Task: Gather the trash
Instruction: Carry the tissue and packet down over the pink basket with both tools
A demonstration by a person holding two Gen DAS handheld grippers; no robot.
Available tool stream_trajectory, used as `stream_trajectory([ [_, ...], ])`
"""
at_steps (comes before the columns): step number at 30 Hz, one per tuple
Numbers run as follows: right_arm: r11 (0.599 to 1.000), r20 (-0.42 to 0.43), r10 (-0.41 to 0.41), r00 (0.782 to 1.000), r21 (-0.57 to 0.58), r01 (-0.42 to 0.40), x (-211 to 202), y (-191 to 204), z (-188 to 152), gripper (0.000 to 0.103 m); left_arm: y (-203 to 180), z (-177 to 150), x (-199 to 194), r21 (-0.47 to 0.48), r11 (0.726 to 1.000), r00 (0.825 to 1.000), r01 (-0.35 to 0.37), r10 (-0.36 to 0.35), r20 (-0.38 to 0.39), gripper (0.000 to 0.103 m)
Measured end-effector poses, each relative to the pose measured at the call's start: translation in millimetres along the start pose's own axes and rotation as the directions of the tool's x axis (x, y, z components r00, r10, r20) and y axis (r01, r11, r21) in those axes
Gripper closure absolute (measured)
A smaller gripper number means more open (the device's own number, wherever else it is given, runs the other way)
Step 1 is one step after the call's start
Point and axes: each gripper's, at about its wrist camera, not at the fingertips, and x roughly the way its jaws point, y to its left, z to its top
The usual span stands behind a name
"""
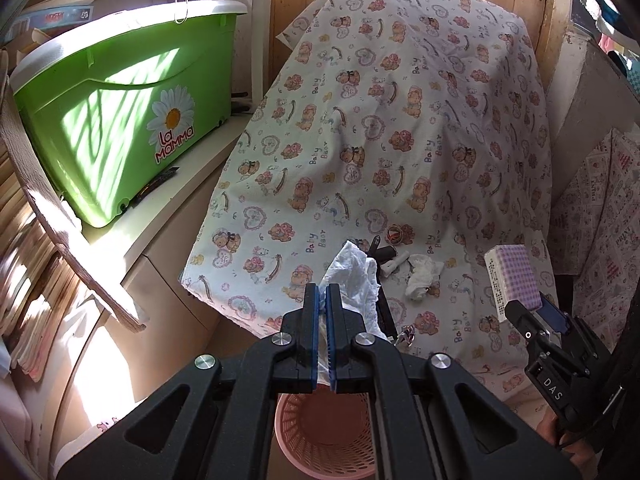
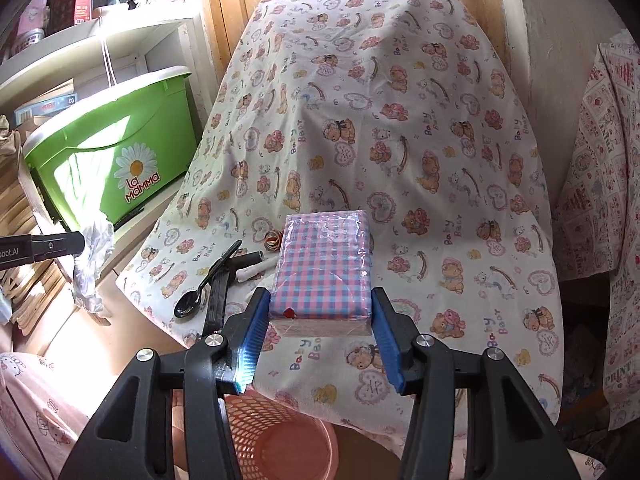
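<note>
Your left hand-held gripper (image 1: 322, 294) has its pads pressed together on a crumpled white tissue (image 1: 352, 276), which hangs loose from the tips; pinching only a fold of it seems enough, since soft paper weighs almost nothing. Your right hand-held gripper (image 2: 320, 312) is spread about halfway and clamps a plastic-wrapped pink-and-blue checked tissue pack (image 2: 326, 268) across its width, a blue pad flat on each long side, so the block sits level and should not twist out. Both loads are lifted off the bear-print cloth (image 2: 400, 160) draped over the table, near its front edge. Directly below that edge stands the pink mesh basket (image 2: 280, 436), so you likely hold both pieces there in order to drop them straight in. Another crumpled tissue (image 1: 424, 274) lies on the cloth beside a black spoon (image 2: 192, 300), a white tube (image 2: 256, 270) and some rubber bands (image 1: 396, 235), not yet collected.
</note>
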Motion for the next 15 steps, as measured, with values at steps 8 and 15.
stream_trajectory([
  [8,0.992,-0.009,0.114,0.993,-0.05,-0.114,-30,19,-17,0.05,-5,-34,3,-0.014,1.0,0.998,0.016,-0.017,-0.053,0.1],
  [15,0.979,-0.086,0.167,0.982,-0.1,-0.176,-33,46,-40,0.05,1,-61,30,-0.035,0.999,0.991,-0.002,-0.003,-0.133,0.1],
])
